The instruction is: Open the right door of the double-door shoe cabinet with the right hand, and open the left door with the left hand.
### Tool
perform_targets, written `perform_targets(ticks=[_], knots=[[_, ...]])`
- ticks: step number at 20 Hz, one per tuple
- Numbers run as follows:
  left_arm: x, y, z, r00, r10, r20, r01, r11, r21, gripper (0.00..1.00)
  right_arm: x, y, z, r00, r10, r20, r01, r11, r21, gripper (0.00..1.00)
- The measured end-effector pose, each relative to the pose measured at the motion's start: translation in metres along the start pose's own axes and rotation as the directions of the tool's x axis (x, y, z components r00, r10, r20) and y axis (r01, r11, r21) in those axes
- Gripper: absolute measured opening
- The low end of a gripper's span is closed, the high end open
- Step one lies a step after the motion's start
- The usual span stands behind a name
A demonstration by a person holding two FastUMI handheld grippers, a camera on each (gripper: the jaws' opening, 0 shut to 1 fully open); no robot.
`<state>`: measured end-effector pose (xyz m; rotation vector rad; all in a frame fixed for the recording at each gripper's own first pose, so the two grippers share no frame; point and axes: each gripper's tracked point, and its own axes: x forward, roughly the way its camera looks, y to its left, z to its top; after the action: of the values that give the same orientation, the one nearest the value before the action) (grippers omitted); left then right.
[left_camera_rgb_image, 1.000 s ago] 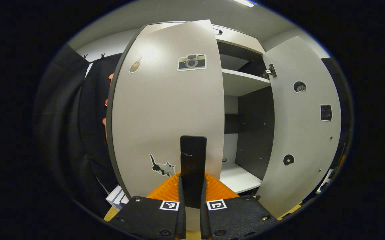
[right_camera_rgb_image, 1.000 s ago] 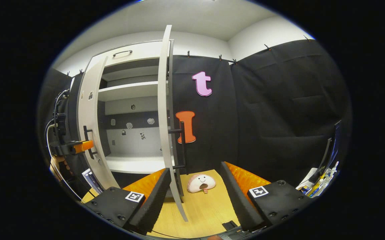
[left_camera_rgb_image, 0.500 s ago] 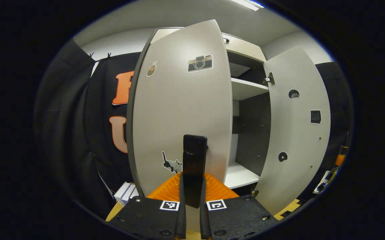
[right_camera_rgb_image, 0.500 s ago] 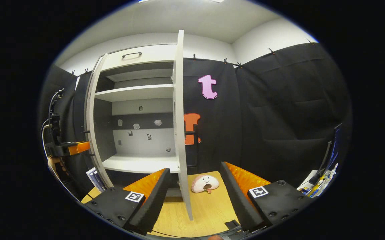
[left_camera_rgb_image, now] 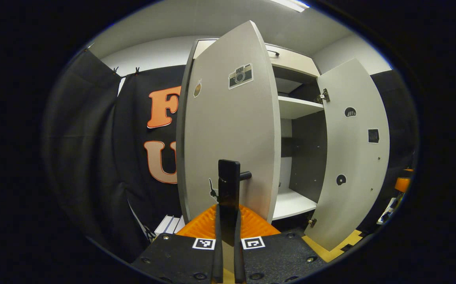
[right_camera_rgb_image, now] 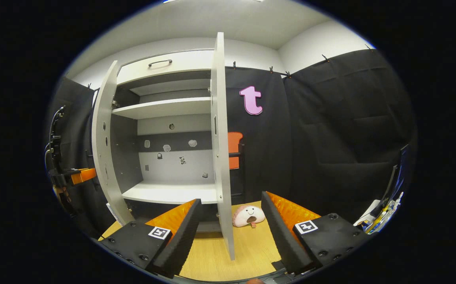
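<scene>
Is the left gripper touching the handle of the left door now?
Touching. In the left gripper view the left gripper is shut on the black handle of the left door; both fingers press its sides, no gap visible.

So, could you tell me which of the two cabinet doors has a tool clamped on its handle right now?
The left door, with the camera sticker: the left tool is shut on its black handle. The right door stands free between the open right tool's fingers.

Plush toy [right_camera_rgb_image: 248,215] on floor [right_camera_rgb_image: 212,252] right of cabinet [right_camera_rgb_image: 168,118]
</scene>
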<state>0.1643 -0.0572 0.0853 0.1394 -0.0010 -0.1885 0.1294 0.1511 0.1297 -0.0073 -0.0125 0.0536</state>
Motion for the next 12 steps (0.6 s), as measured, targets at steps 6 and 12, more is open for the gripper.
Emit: perform_targets(ticks=[6, 12], knots=[[-0.005, 0.008, -0.001, 0.999, 0.034, 0.002, -0.034, 0.999, 0.000, 0.07, 0.005, 0.000, -0.001, 1.000, 0.012, -0.007, -0.012, 1.000, -0.008, 0.89], [-0.016, 0.036, 0.000, 0.995, 0.103, 0.003, -0.103, 0.995, 0.008, 0.04, 0.010, 0.002, -0.002, 1.000, 0.018, -0.006, -0.018, 1.000, -0.014, 0.90]])
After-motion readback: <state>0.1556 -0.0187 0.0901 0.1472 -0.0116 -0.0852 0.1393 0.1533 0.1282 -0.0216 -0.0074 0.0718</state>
